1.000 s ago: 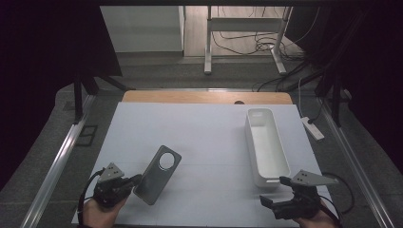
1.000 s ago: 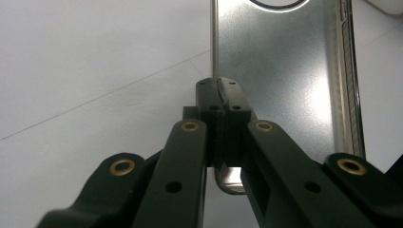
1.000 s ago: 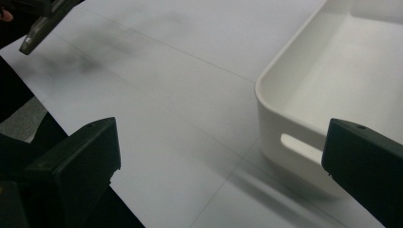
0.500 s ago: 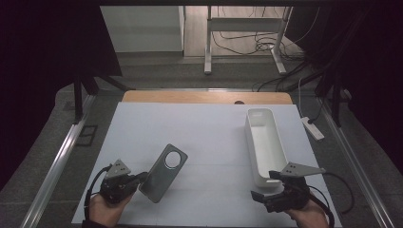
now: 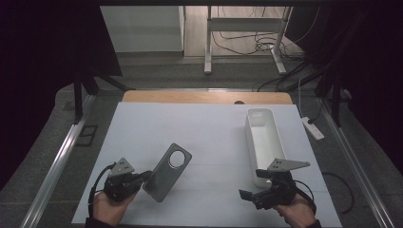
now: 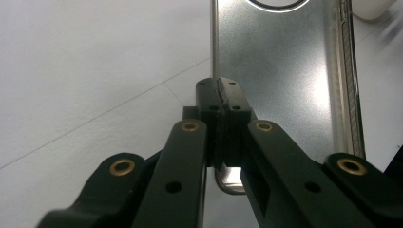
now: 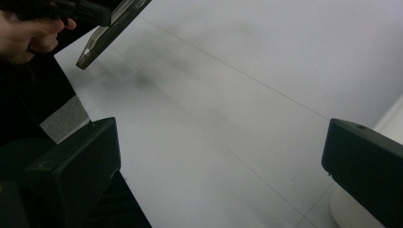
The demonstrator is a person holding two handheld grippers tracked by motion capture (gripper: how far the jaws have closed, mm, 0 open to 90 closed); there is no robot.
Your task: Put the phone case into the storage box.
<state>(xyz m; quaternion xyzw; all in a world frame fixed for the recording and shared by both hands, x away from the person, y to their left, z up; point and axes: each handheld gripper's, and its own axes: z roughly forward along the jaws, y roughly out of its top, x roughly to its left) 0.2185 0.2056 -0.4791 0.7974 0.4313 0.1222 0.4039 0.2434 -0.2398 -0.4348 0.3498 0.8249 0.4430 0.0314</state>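
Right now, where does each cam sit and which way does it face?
High view: fixed above the person's side, facing forward and down on the white table; shows both hands, the left gripper and the right gripper.
Left gripper view: rides the left gripper, looks along its jaws, shut on the edge of the phone case.
Right gripper view: rides the right gripper, looks across the table between its open jaws at the person's left hand.
Shared: the phone case and the white bin show in all three.
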